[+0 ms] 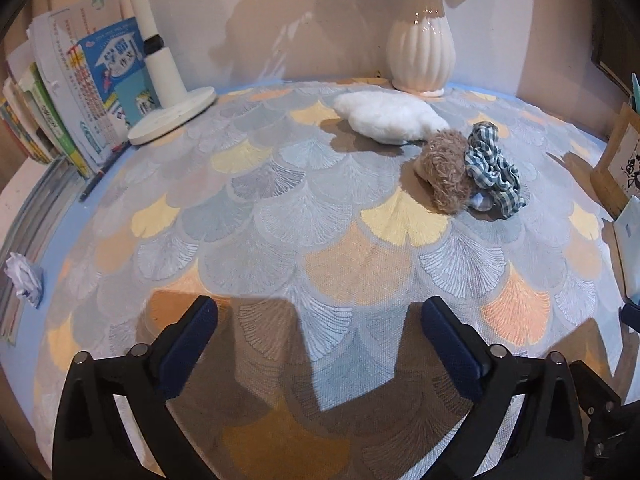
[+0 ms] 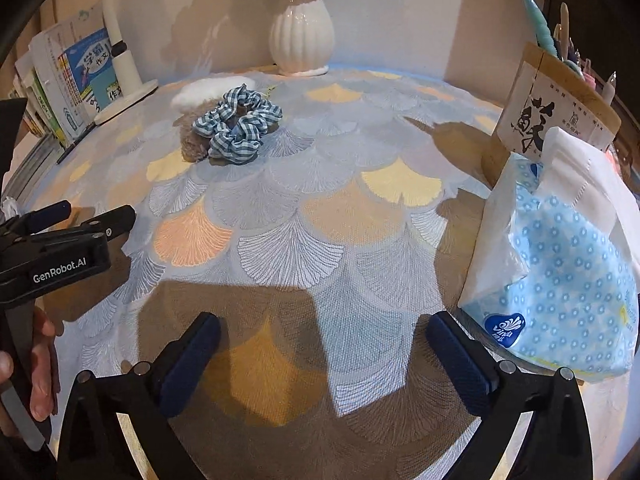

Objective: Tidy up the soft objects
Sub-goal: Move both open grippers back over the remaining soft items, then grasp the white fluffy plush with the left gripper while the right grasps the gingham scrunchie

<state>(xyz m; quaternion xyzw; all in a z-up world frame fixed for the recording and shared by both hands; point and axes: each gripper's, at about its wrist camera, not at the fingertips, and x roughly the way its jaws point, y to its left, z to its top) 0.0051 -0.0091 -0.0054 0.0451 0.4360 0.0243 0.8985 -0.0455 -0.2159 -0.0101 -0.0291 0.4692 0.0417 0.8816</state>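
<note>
- The left gripper (image 1: 320, 320) hangs above the tabletop (image 1: 280, 220) with its jaws spread wide and nothing between the blue pads; only the fan-patterned cloth shows in the gap.
- The right gripper (image 2: 322, 334) is likewise released, jaws wide apart over bare cloth, holding nothing.
- In the right wrist view the left gripper (image 2: 80, 216) appears at the left edge, with a person's hand (image 2: 40, 364) on its handle.
- The soft things lie bunched toward the far side of the tabletop, in front of the white vase (image 1: 422, 44).
- A white fluffy pad (image 1: 390, 114) lies farthest back.
- A brown plush toy (image 1: 444, 176) lies just in front of the pad, touching or nearly touching it.
- A blue checked scrunchie (image 1: 494, 168) rests against the plush toy on its right side; from the right wrist view it overlaps the toy.
- A tissue pack (image 2: 560, 264) with a blue flower print leans at the right edge of the tabletop, just beside the right gripper's right finger.
- A wooden pen holder (image 2: 548, 120) stands behind the pack.
- Books (image 1: 80, 92) and a white lamp base (image 1: 174, 114) stand at the far left.
- A crumpled paper (image 1: 24, 278) lies at the left edge.
</note>
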